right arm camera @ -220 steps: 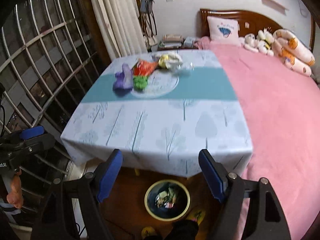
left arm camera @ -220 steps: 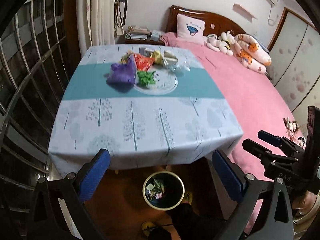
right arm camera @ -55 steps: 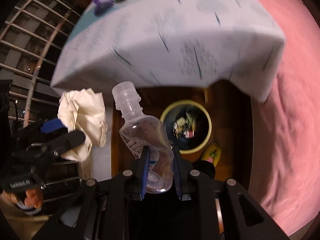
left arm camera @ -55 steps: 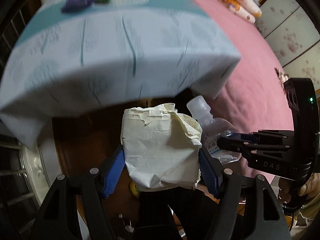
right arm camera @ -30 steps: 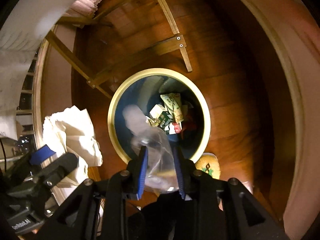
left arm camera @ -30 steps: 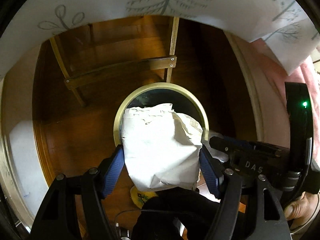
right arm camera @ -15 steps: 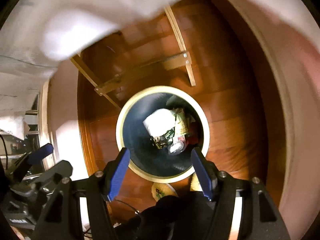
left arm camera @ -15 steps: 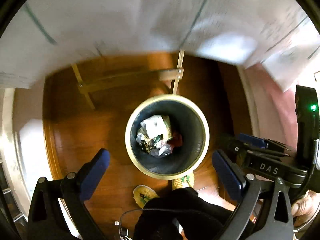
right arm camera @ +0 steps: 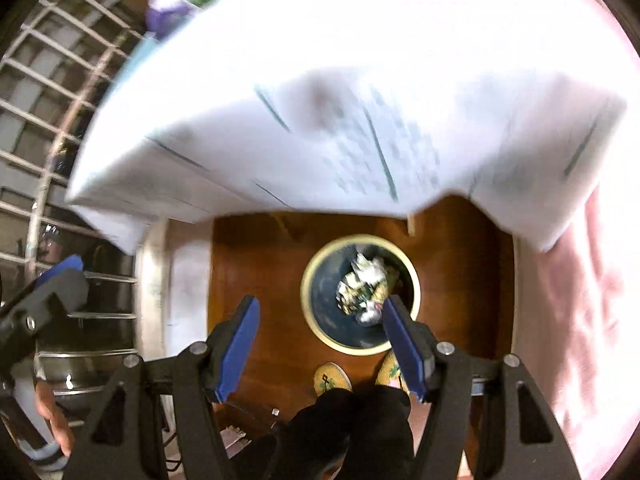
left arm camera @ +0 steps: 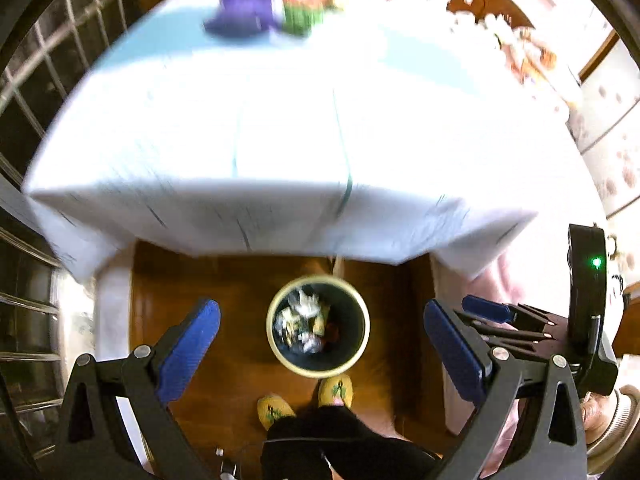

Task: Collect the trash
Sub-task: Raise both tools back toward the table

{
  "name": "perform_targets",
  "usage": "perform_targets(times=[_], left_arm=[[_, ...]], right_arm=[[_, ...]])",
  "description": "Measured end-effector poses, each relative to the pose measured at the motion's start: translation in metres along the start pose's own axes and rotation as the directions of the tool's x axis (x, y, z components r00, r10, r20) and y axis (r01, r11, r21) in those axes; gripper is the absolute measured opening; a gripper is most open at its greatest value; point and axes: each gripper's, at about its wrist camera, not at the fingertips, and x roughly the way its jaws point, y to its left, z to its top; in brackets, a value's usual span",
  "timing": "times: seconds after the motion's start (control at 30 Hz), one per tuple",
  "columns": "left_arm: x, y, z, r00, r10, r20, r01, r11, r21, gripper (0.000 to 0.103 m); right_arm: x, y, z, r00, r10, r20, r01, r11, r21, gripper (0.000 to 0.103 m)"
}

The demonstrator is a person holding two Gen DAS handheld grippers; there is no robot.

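Now both the left gripper (left arm camera: 322,346) and right gripper (right arm camera: 320,346), jaws wide and empty after opening, are best carried over the tabletop (left arm camera: 280,120) to the remaining wrappers (left arm camera: 280,4).

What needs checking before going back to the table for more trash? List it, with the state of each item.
1. Left gripper empty, jaws wide: ok.
2. Right gripper empty, jaws apart: ok.
3. Round yellow-rimmed trash bin on the wooden floor, upright, holding the dropped litter: ok.
4. Trash left on the table: not ok; a purple wrapper and green wrapper lie at the far end of the white tablecloth.
5. Exact outlines of those wrappers for a grasp: cannot tell, both views are blurred.
6. Litter on the floor around the bin: none seen, ok.
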Motion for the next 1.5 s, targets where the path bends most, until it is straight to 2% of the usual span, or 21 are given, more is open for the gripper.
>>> perform_targets(times=[0.23, 0.33, 0.53, 0.63, 0.83, 1.03, 1.27, 1.33, 1.5], left_arm=[[-0.082, -0.010, 0.038, 0.991, 0.040, 0.126, -0.036, 0.999, -0.038, 0.101], [-0.113, -0.015, 0.055, 0.979, 0.095, 0.182, -0.087, 0.995, -0.052, 0.101], [-0.146, -0.024, 0.083, 0.951, 0.176, 0.253, -0.151, 0.982, -0.116, 0.101], [-0.153, -0.023, 0.098, 0.950, 0.169, 0.263, -0.129, 0.978, -0.162, 0.101], [-0.135, -0.015, 0.124, 0.959, 0.162, 0.232, -0.116, 0.973, -0.199, 0.101], [-0.101, 0.003, 0.166, 0.971, 0.147, 0.188, -0.103, 0.969, -0.226, 0.101], [-0.024, 0.039, 0.238, 0.996, 0.058, 0.070, -0.038, 0.967, -0.253, 0.101], [-0.001, 0.050, 0.256, 0.999, 0.025, 0.041, -0.013, 0.962, -0.271, 0.101], [0.057, 0.077, 0.293, 1.000, -0.009, -0.030, -0.001, 0.954, -0.301, 0.101]], right_arm=[[-0.077, 0.029, 0.036, 0.993, 0.033, 0.114, -0.015, 0.987, -0.158, 0.064], [-0.100, 0.040, 0.053, 0.984, 0.043, 0.174, -0.009, 0.981, -0.193, 0.064], [-0.137, 0.049, 0.079, 0.965, 0.098, 0.241, -0.037, 0.969, -0.244, 0.064], [-0.149, 0.054, 0.093, 0.959, 0.104, 0.263, -0.027, 0.959, -0.281, 0.064], [-0.147, 0.067, 0.125, 0.955, 0.108, 0.277, -0.018, 0.951, -0.310, 0.064], [-0.130, 0.080, 0.165, 0.953, 0.113, 0.280, -0.023, 0.951, -0.307, 0.064], [-0.096, 0.092, 0.220, 0.960, 0.076, 0.269, -0.013, 0.974, -0.227, 0.064], [-0.083, 0.095, 0.237, 0.964, 0.067, 0.257, -0.016, 0.980, -0.198, 0.064], [-0.048, 0.103, 0.278, 0.972, 0.040, 0.230, -0.007, 0.990, -0.142, 0.064]])
